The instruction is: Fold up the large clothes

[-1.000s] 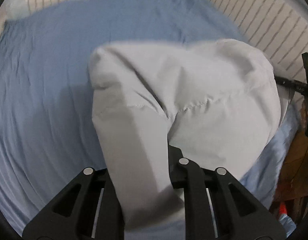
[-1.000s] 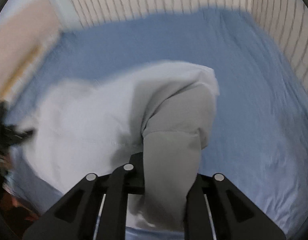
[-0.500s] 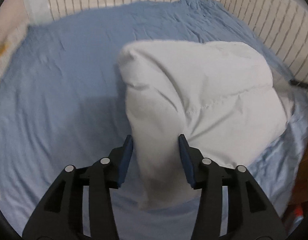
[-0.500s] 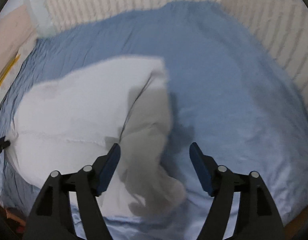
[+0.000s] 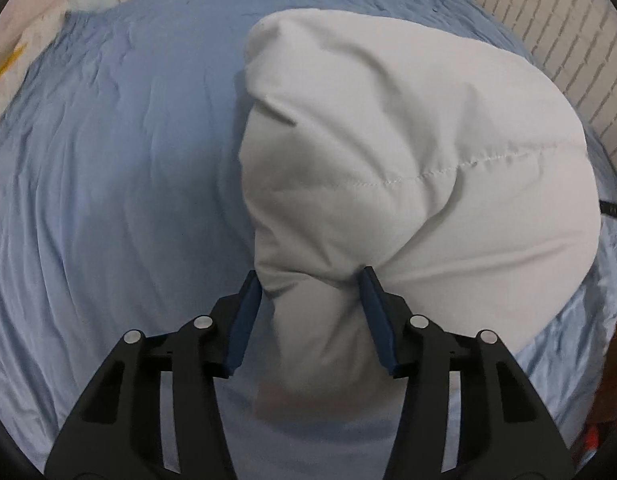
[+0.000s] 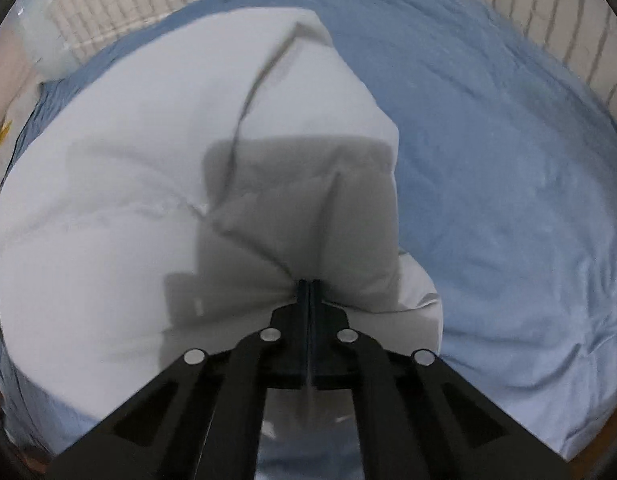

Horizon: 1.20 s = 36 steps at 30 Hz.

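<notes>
A white garment [image 5: 408, 152], puffy and loosely folded, lay on a blue sheet [image 5: 108, 184] that covered the bed. A pale wall with thin dark lines [image 5: 568, 40] ran behind the bed from 12 o'clock round to 3 o'clock.

In the left wrist view, the left gripper [image 5: 310, 280] reached in from 6 o'clock. Its blue pads [image 5: 244, 320] stood partly apart, one on each side of a bunched neck of the garment. The cloth filled the gap and touched the pads at their tips, so the fingers grasped it loosely. The jaws had widened over the past second and then held about steady. The bulk of the garment rose from the gripper toward 1 o'clock, with a stitched seam [image 5: 428, 174] crossing it. A dark strap-like thing [image 5: 612, 212] showed at 3 o'clock, too small to tell what it was.

In the right wrist view, the right gripper [image 6: 309, 286] also came in from 6 o'clock. Its jaws had just snapped together and were clenched tight, with no gap between them. The tips pressed into a shadowed fold of the garment [image 6: 148, 184], and the cloth puckered around them. The garment filled the frame from 9 o'clock to the centre. Bare sheet [image 6: 508, 200] lay from 1 o'clock to 4 o'clock.
</notes>
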Tool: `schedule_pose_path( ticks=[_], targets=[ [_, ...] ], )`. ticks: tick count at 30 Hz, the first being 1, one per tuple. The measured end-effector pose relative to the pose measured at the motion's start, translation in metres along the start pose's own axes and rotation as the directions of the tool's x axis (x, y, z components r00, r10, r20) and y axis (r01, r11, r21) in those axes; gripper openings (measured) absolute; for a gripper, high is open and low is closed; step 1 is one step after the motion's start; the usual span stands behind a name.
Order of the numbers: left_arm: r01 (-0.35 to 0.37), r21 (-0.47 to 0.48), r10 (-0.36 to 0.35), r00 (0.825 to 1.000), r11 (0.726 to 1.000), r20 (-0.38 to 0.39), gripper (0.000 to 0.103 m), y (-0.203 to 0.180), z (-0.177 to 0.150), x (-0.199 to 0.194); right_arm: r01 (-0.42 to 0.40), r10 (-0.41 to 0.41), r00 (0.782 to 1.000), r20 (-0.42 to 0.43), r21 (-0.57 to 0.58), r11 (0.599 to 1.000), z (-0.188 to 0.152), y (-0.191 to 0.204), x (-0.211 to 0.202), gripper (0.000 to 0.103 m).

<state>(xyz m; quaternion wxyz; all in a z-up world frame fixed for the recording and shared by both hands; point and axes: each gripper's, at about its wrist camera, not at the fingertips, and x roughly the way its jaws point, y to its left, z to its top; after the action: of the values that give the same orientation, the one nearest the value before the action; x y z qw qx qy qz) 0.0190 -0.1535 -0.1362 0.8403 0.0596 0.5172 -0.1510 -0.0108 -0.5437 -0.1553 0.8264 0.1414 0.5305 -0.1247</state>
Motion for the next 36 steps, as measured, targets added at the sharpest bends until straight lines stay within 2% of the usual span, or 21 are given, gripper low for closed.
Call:
schedule_pose_path(
  ticks=[3,6,7,8,9,10,11,12,13,15,16,18,22,26,28,31,32,35,36],
  targets=[
    [0.022,-0.005,-0.022,1.0,1.0,0.006,0.052,0.006,0.005,0.007,0.042,-0.043,0.999,-0.025,-0.016,0.999,0.01,0.005,0.008,0.0],
    [0.042,-0.096,-0.043,0.999,0.995,-0.009,0.051,0.021,0.004,0.004,0.063,-0.062,0.998,-0.029,0.032,0.997,0.01,-0.003,-0.001,0.0],
    [0.034,-0.11,-0.035,0.999,0.993,-0.007,0.052,0.026,0.001,-0.001,0.08,-0.08,0.997,-0.019,0.038,0.996,0.012,-0.001,-0.005,0.0],
    [0.022,-0.117,-0.023,1.0,0.993,-0.003,0.054,0.028,-0.002,-0.006,0.099,-0.099,0.995,0.004,0.033,0.995,0.009,0.003,-0.014,0.006],
    [0.0,-0.12,0.001,1.0,0.993,0.008,0.055,0.031,-0.004,-0.016,0.109,-0.109,0.994,0.029,0.018,0.994,0.003,0.009,-0.023,0.007],
    [-0.013,-0.119,0.014,1.0,0.993,0.016,0.062,0.029,-0.005,-0.02,0.112,-0.113,0.993,0.041,0.012,0.994,-0.002,0.015,-0.029,0.012],
    [-0.026,-0.117,0.03,0.999,0.993,0.026,0.071,0.03,-0.005,-0.029,0.107,-0.107,0.992,0.063,0.012,0.994,-0.007,0.022,-0.039,0.033],
    [-0.043,-0.11,0.048,0.998,0.993,0.043,0.076,0.031,-0.006,-0.039,0.103,-0.104,0.991,0.089,0.016,0.995,-0.01,0.029,-0.047,0.063],
    [-0.059,-0.102,0.065,0.996,0.993,0.062,0.085,0.032,-0.005,-0.049,0.09,-0.091,0.987,0.135,0.017,0.996,-0.015,0.04,-0.062,0.073],
    [-0.11,-0.086,0.12,0.986,0.99,0.118,0.097,0.023,-0.002,-0.07,0.074,-0.072,0.973,0.221,-0.001,0.997,-0.026,0.065,-0.088,0.082],
    [-0.125,-0.082,0.136,0.981,0.989,0.14,0.1,0.021,-0.002,-0.08,0.065,-0.059,0.964,0.259,-0.014,0.998,-0.032,0.08,-0.103,0.085],
    [-0.129,-0.081,0.141,0.975,0.988,0.174,0.1,0.017,-0.001,-0.101,0.045,-0.039,0.949,0.312,-0.013,0.999,-0.042,0.104,-0.125,0.099],
    [-0.137,-0.08,0.151,0.966,0.987,0.21,0.1,0.02,0.0,-0.139,-0.027,0.031,0.937,0.347,-0.017,0.999,-0.07,0.157,-0.154,0.101],
    [-0.227,-0.084,0.242,0.932,0.97,0.271,0.1,0.023,-0.012,-0.172,-0.026,0.027,0.929,0.368,-0.006,1.0,-0.094,0.19,-0.172,0.101],
    [-0.238,-0.101,0.257,0.917,0.966,0.303,0.1,0.031,-0.022,-0.191,-0.023,0.03,0.918,0.396,-0.021,1.0,-0.102,0.204,-0.183,0.101],
    [-0.201,-0.115,0.229,0.908,0.973,0.35,0.1,0.031,-0.028,-0.209,0.047,-0.009,0.879,0.476,-0.069,0.997,-0.118,0.227,-0.208,0.101],
    [-0.211,-0.125,0.243,0.895,0.97,0.374,0.1,0.032,-0.035,-0.217,0.05,-0.009,0.874,0.486,-0.071,0.996,-0.12,0.232,-0.212,0.101],
    [-0.282,-0.133,0.312,0.861,0.95,0.402,0.1,0.031,-0.047,-0.23,0.053,-0.02,0.883,0.468,-0.056,0.997,-0.12,0.244,-0.22,0.101],
    [-0.298,-0.135,0.327,0.855,0.945,0.404,0.1,0.031,-0.051,-0.232,0.059,-0.029,0.886,0.464,-0.052,0.997,-0.116,0.243,-0.219,0.101]
  ],
)
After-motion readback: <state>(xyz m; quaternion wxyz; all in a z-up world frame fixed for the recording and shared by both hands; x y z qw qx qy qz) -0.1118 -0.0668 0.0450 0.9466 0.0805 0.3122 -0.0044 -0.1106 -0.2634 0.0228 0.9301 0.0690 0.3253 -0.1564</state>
